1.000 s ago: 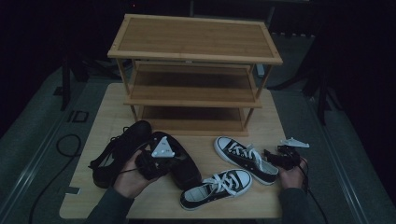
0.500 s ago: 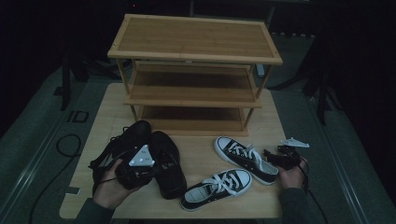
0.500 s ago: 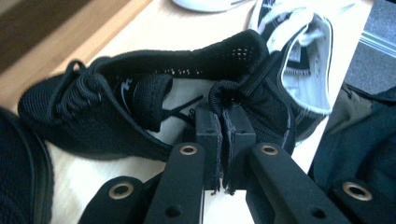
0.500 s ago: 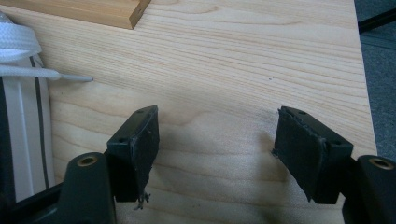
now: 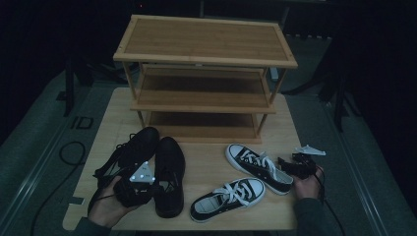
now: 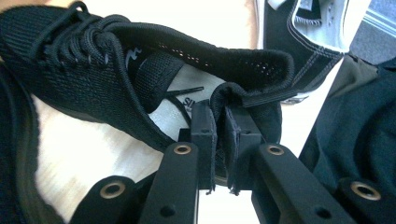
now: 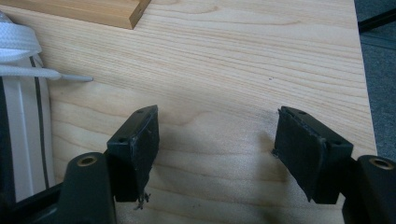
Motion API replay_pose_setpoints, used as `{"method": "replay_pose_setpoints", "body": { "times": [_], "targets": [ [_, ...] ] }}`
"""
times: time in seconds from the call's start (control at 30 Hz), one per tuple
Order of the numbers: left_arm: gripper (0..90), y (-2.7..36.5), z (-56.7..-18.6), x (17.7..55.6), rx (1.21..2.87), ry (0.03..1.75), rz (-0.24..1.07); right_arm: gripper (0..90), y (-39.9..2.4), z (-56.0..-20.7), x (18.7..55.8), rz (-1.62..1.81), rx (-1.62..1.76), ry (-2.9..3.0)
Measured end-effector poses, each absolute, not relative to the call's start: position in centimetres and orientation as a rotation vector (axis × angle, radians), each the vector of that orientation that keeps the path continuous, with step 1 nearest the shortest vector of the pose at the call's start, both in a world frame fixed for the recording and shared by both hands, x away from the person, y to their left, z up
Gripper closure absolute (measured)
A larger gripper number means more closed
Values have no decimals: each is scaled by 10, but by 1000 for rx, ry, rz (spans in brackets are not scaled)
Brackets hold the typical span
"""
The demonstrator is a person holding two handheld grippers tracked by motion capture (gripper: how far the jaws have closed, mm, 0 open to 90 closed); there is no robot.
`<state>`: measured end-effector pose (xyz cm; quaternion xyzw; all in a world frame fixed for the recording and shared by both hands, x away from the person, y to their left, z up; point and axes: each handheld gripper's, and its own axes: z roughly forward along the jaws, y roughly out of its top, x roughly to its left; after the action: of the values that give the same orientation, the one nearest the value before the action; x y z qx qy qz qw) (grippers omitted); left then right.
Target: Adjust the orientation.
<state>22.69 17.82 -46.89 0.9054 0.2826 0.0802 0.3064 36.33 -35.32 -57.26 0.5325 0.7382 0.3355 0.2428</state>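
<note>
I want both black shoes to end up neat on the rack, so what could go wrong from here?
The left claw pinches only the black shoe's soft heel collar, and its jaws have just been opening, so it may slip free. Loose laces could snag the second black shoe lying alongside.

A black knit shoe (image 6: 140, 74) is seen lying upright on its sole, its heel collar caught between the left gripper's (image 6: 219, 126) jaws.
</note>
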Motion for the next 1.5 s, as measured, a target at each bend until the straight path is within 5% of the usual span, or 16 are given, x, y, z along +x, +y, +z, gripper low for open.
{"method": "replay_pose_setpoints", "body": {
  "times": [0.53,0.9,1.13,1.3,1.5],
  "targets": [
    [568,201,-456,229,2237,877,288,304,-353,-573,363,917,1455,2018],
    [392,182,-469,258,2205,1040,342,304,-353,-572,363,915,1455,2019],
    [527,177,-480,279,2227,1142,273,304,-353,-573,363,916,1455,2019],
    [819,176,-475,286,2264,1178,334,304,-353,-573,363,915,1455,2019],
    [853,187,-470,300,2283,1173,387,302,-353,-573,363,917,1455,2019]
  ]
}}
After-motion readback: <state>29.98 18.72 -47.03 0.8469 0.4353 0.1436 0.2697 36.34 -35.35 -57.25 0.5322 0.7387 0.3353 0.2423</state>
